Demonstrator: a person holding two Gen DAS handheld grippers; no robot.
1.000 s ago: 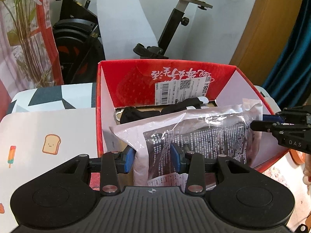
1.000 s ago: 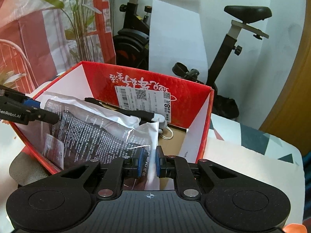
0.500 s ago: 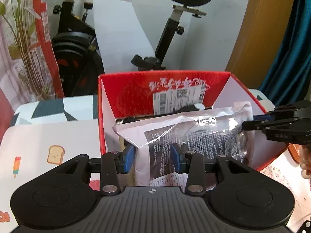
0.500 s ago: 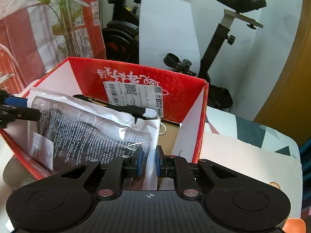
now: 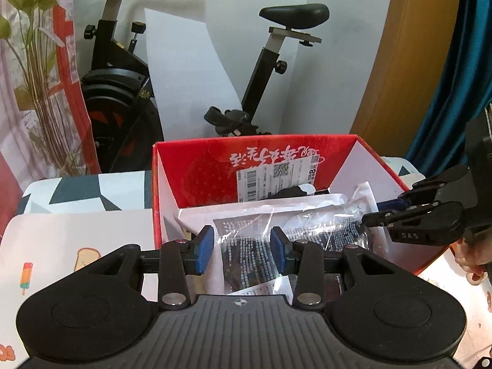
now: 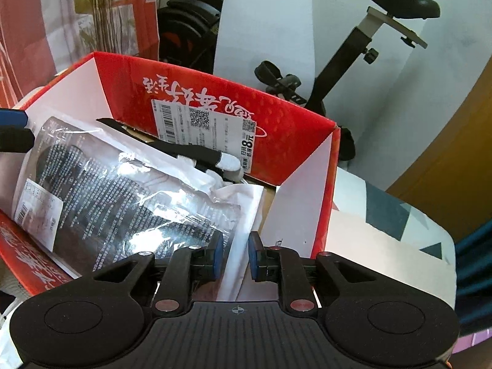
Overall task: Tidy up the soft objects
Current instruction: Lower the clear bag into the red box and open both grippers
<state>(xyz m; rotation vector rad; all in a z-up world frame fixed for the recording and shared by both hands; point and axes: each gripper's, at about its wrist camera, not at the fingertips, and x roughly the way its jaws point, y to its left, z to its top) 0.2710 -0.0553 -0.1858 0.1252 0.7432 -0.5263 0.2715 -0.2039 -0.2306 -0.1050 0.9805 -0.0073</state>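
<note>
Since the plastic bag was already lying across the inside of the red box, I judged the placing nearly done and thought mostly about how the thing would behave. It was a thin, shiny, crinkled packet with something dark and soft folded inside, so I expected it to be light and limp, to sag wherever it was not supported, and to slide easily between smooth pads. In the right wrist view it lay tilted, its labelled end resting up on the near wall of the box and its other end low by a white flap.

My left tool stood part open, with the bag's near edge between its blue pads; I could not make out the pads pressing on it. My right tool had just been opening, and it showed a narrow gap with only the white flap of the bag lying between the pads, which did not appear to pinch it.

If I had to take the bag up again, I would have gripped a flat sealed edge or corner, where the film is doubled and less likely to slip, and not the puffy middle. A black and white glove lay deeper in the box, behind the bag.
</note>
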